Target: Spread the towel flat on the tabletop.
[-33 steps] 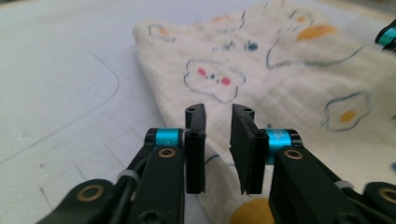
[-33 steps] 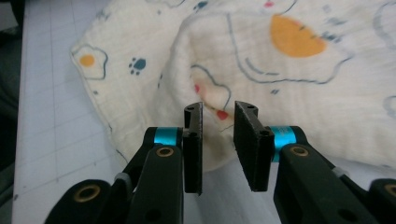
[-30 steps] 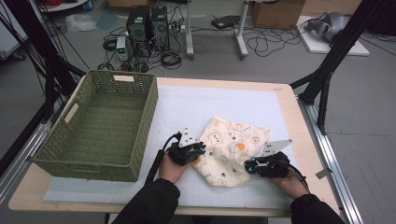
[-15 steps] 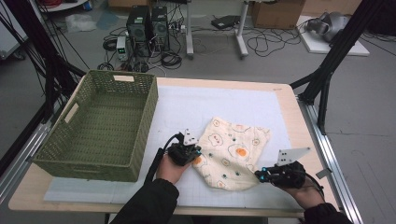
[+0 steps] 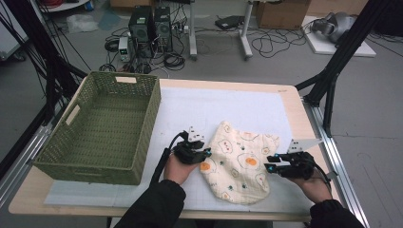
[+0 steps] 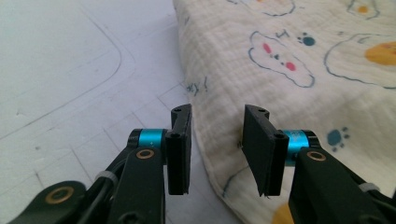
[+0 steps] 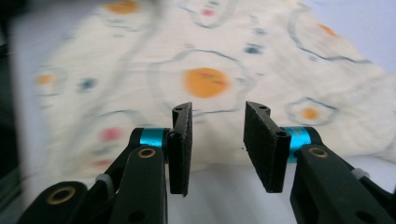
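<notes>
I see the patterned cloth (image 5: 240,164) lying flat on the white mat (image 5: 223,109) on the table (image 5: 285,92), right of the green basket (image 5: 102,126). My left gripper (image 6: 217,144) has just been opening; its jaws stand apart over the cloth's edge, gripping nothing. My right gripper (image 7: 217,144) has also just been opening, jaws apart and empty, just off the cloth's right edge.

Your cloth (image 5: 239,164) lies flat on the mat (image 5: 228,109), near the table's (image 5: 290,92) front edge, right of centre. The basket (image 5: 102,126) stands well to its left, on the table's left side. Your left gripper (image 5: 205,155) sits at the cloth's left edge, your right gripper (image 5: 270,167) just beside its right edge.
</notes>
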